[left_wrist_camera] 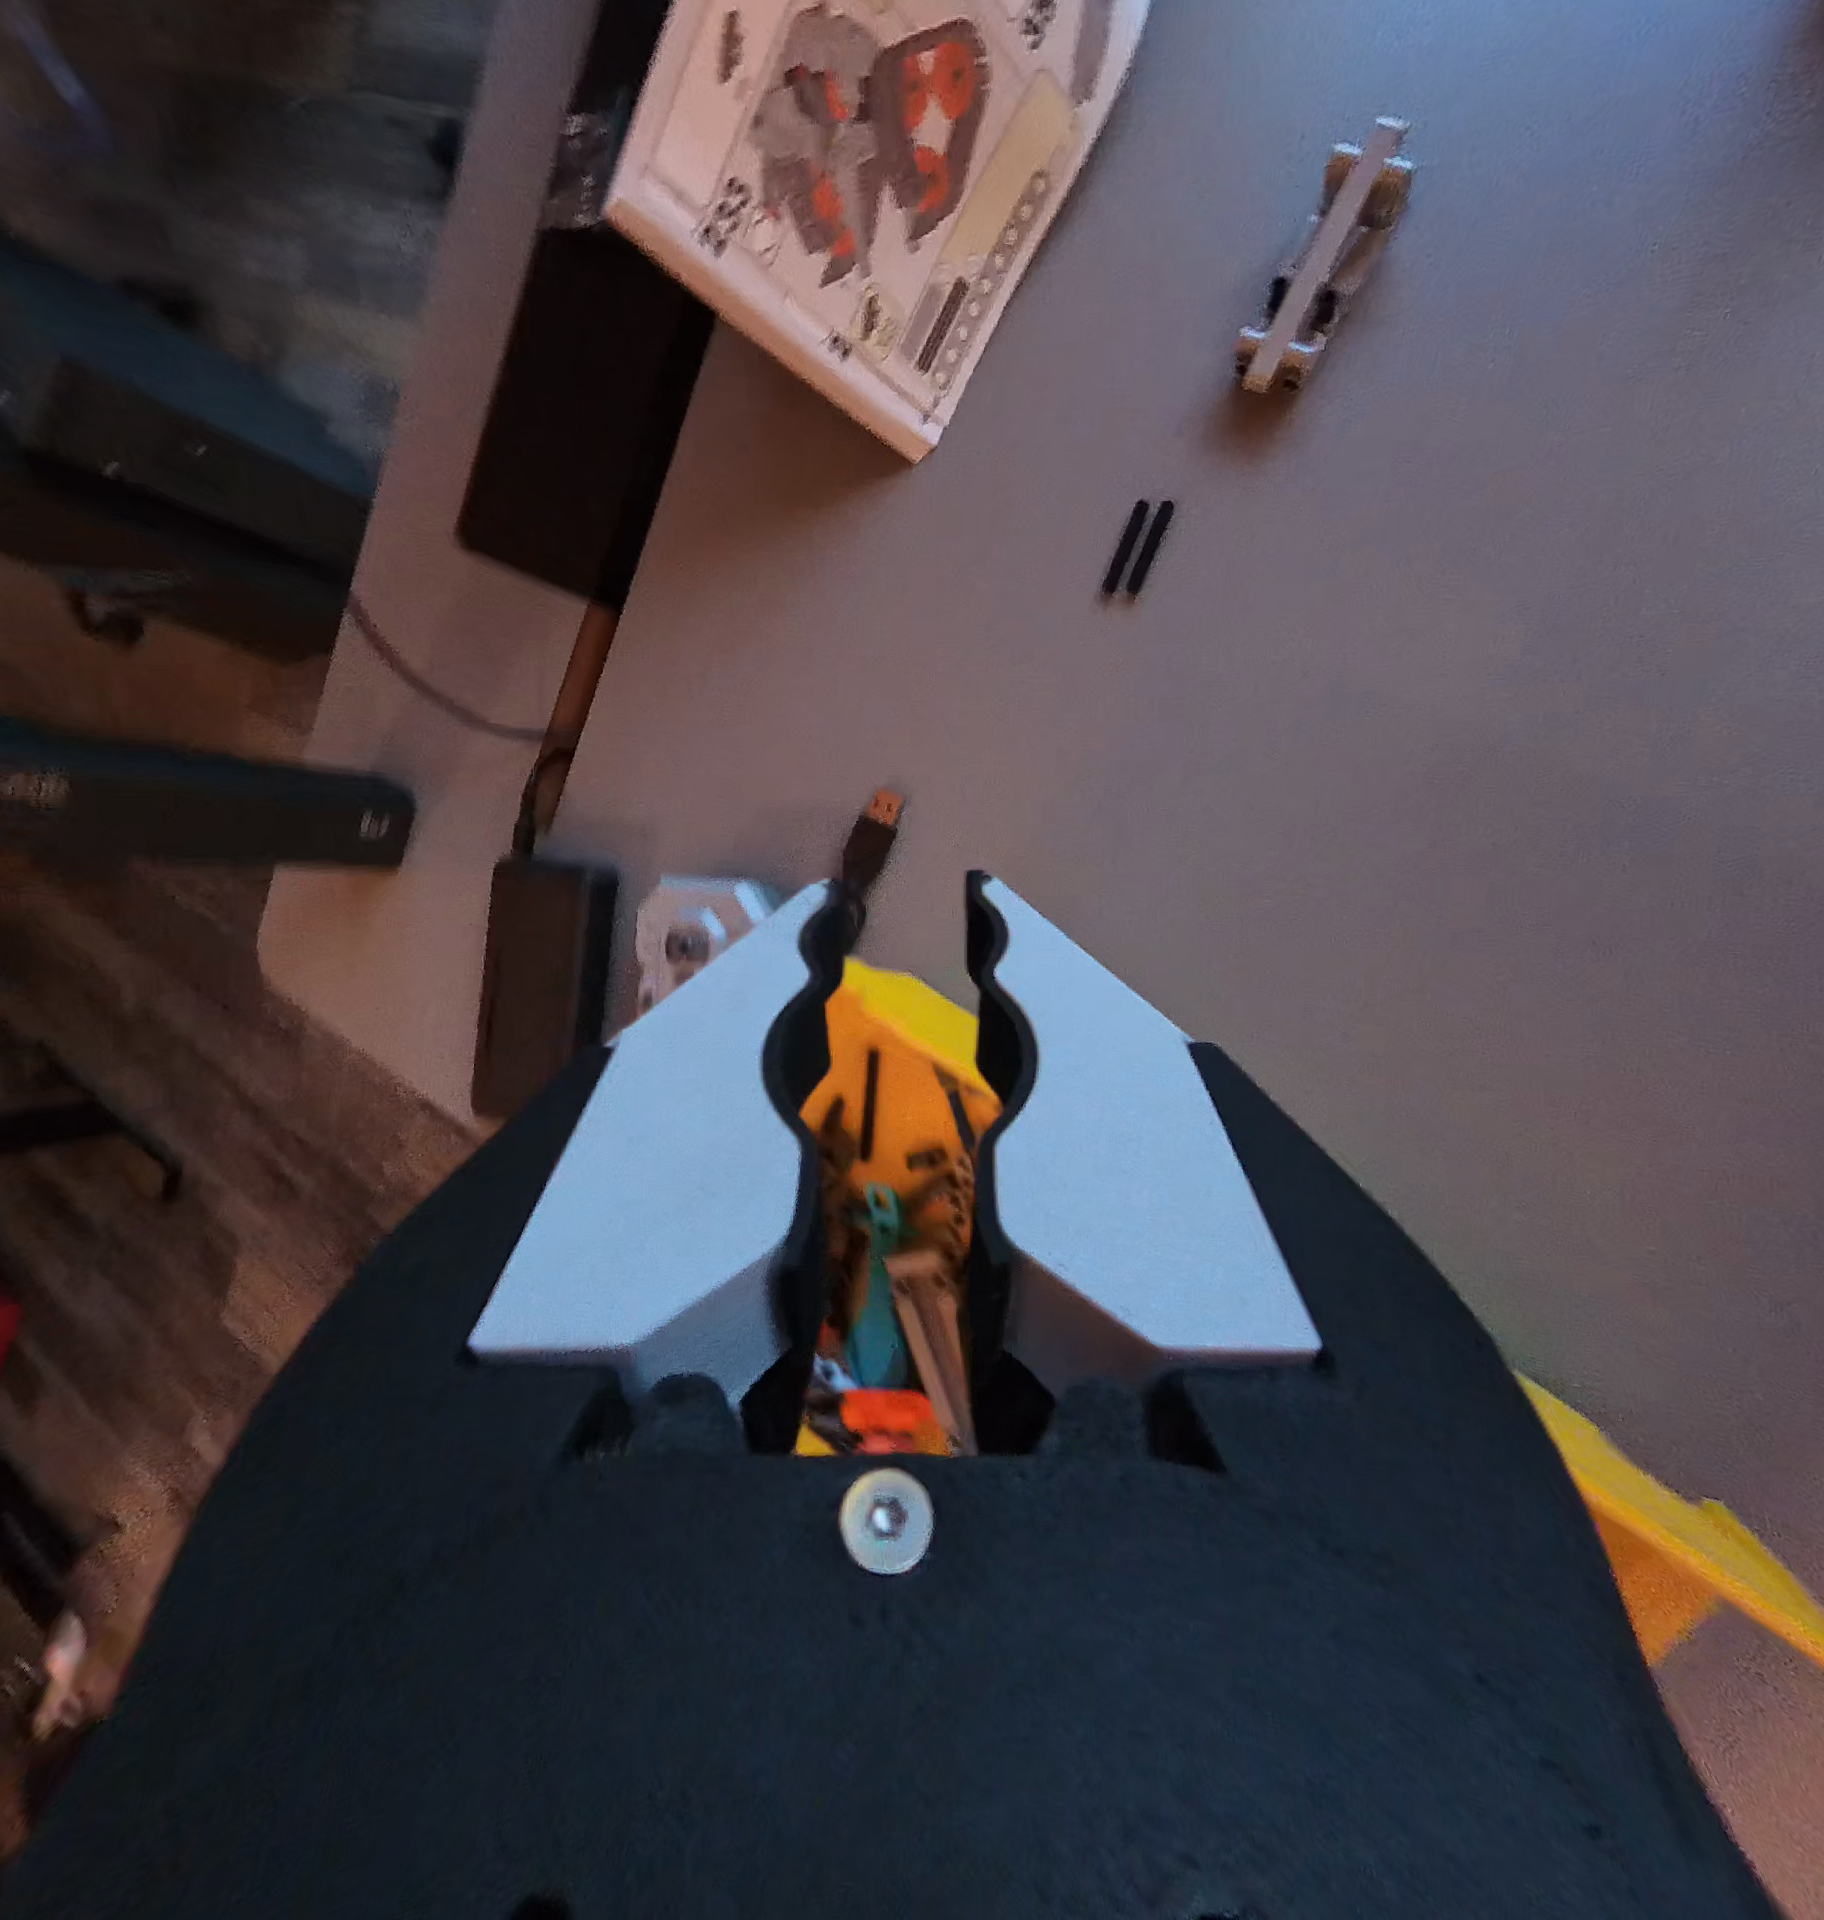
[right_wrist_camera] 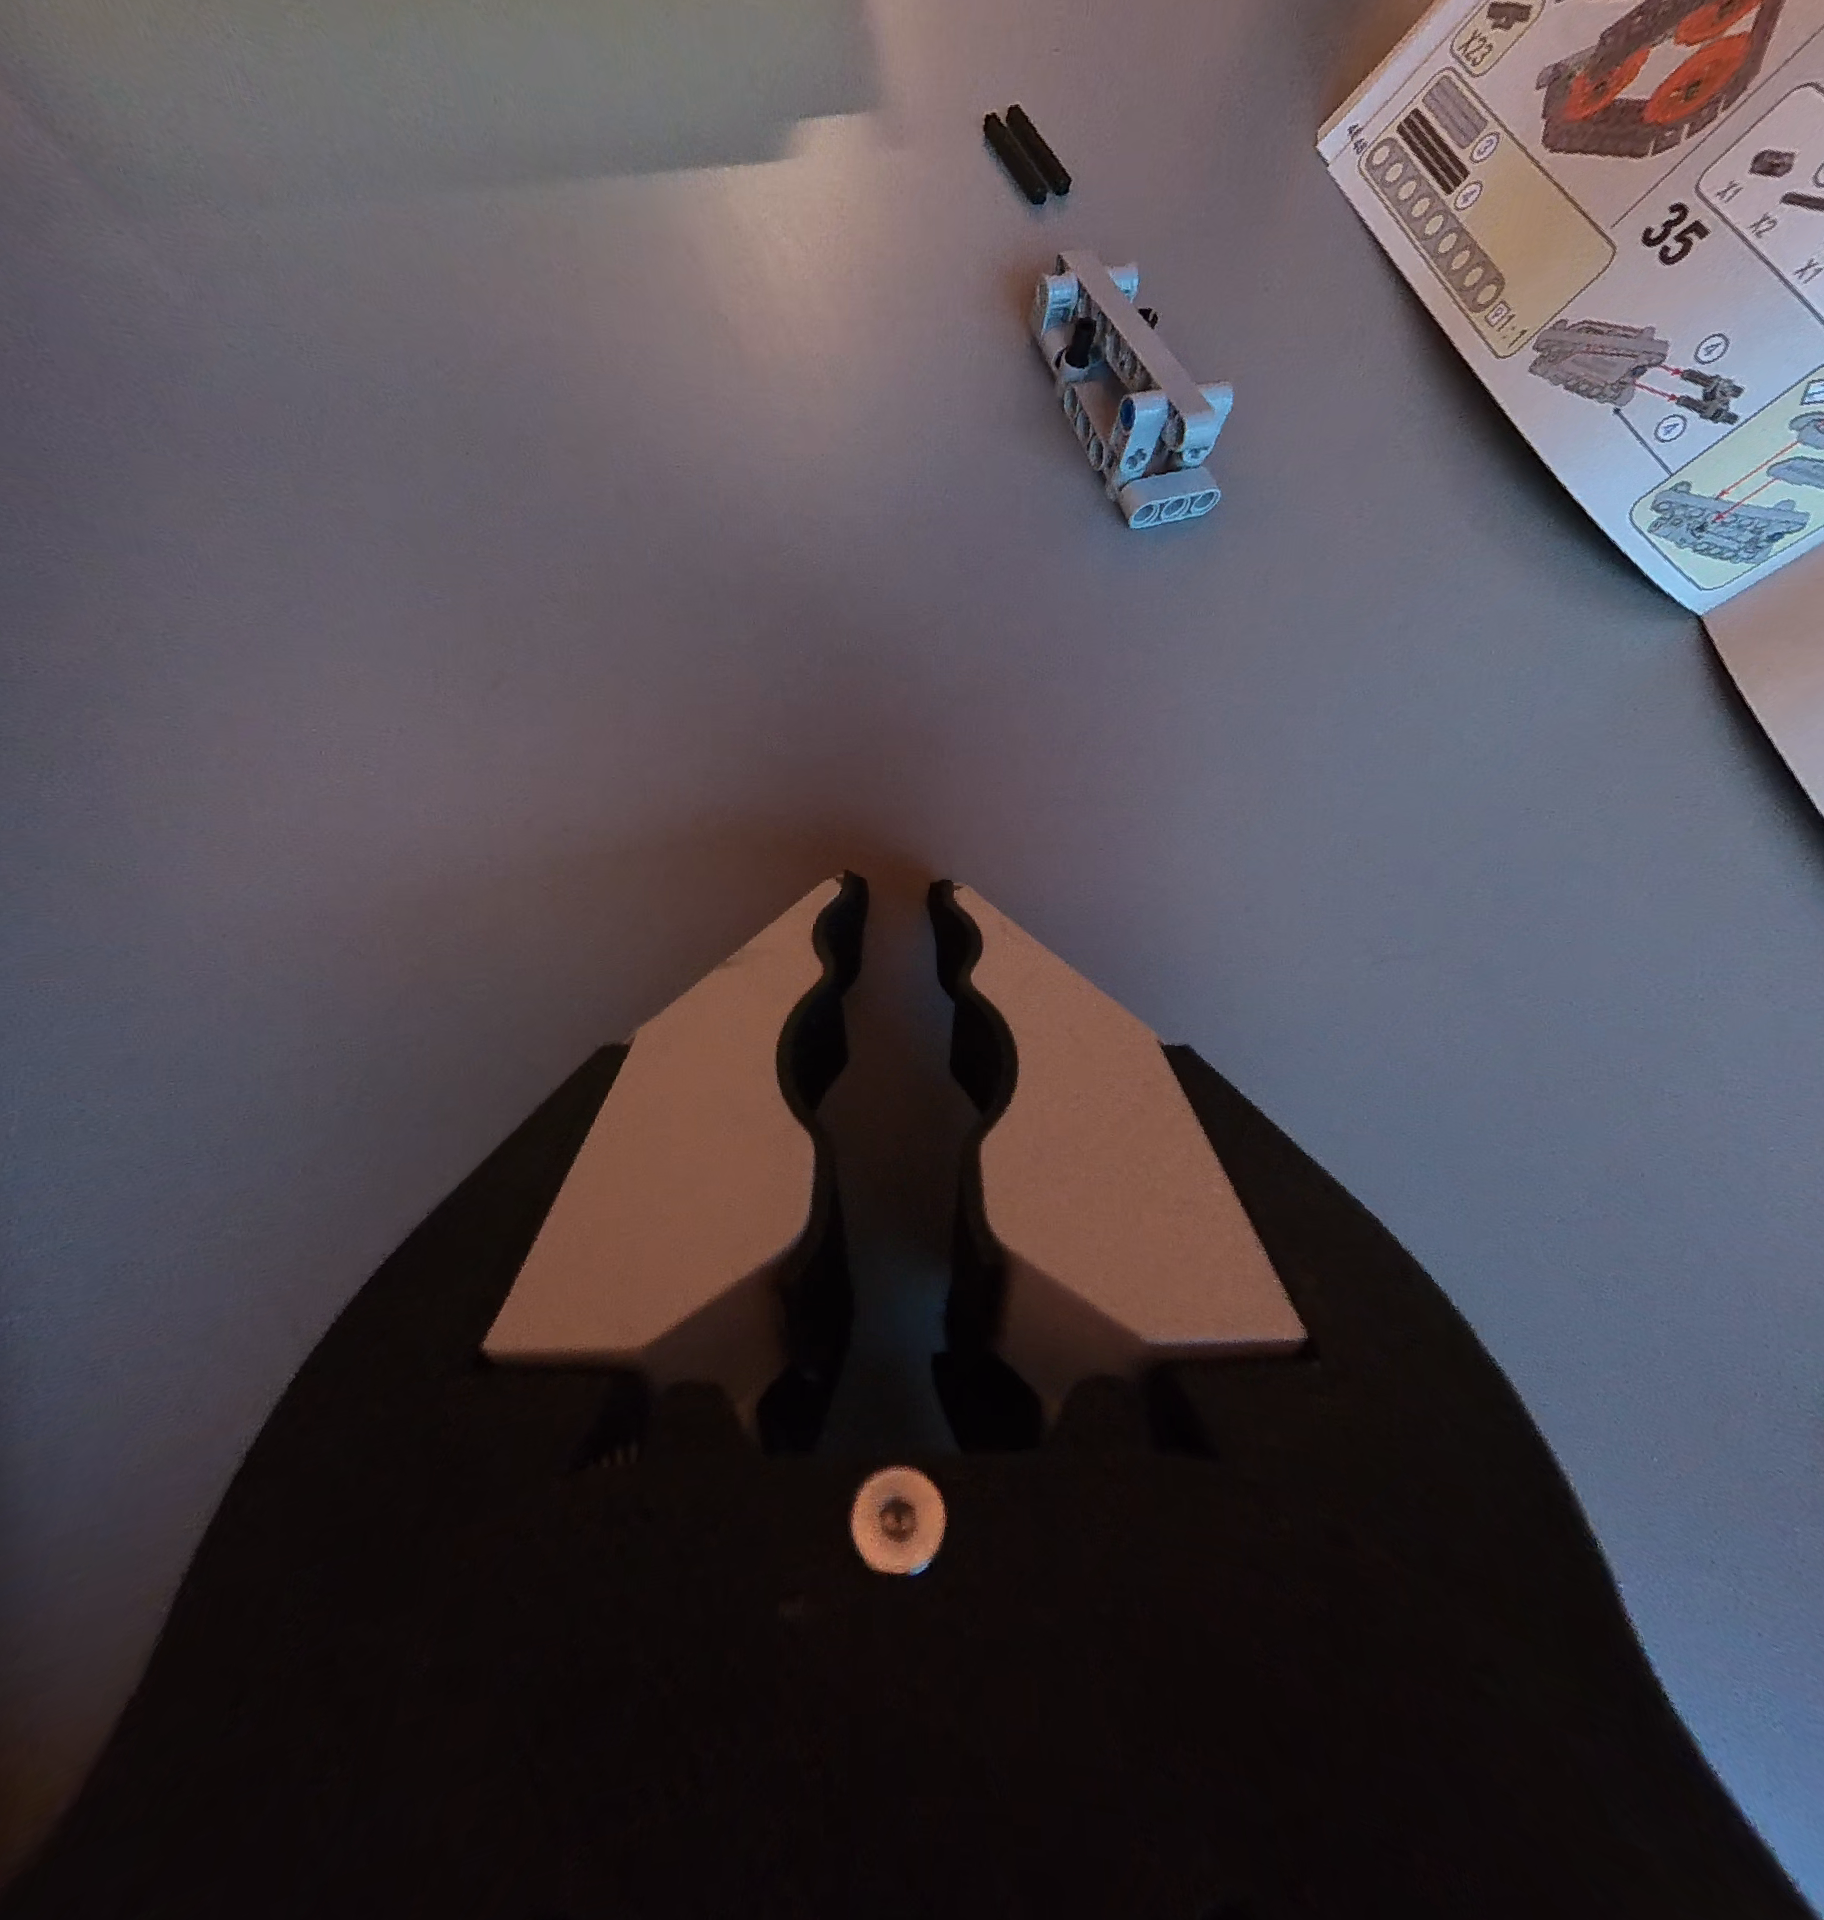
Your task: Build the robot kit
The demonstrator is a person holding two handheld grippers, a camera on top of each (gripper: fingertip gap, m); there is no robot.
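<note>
Matte black and grey, the left gripper point(left_wrist_camera: 903, 883) hangs parted and empty over a yellow plastic tray point(left_wrist_camera: 918, 1003) of mixed building pieces. Two ridged black axles point(left_wrist_camera: 1136, 548) lie at 1 o'clock. Parted too, the right gripper point(right_wrist_camera: 897, 885) holds nothing above the smooth grey table point(right_wrist_camera: 472, 623); a grey beam assembly point(right_wrist_camera: 1131, 387) sits at 1 o'clock, a printed instruction booklet point(right_wrist_camera: 1614, 312) at 2.

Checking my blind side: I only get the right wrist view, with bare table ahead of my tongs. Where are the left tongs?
Observer: The left tongs hang open and empty over a yellow tray.
Operator: Anything in that tray?
Observer: Small building parts, among them a teal piece and an orange one.
Operator: Anything near the tips?
Observer: A USB plug lies on the table just beyond them.
</note>
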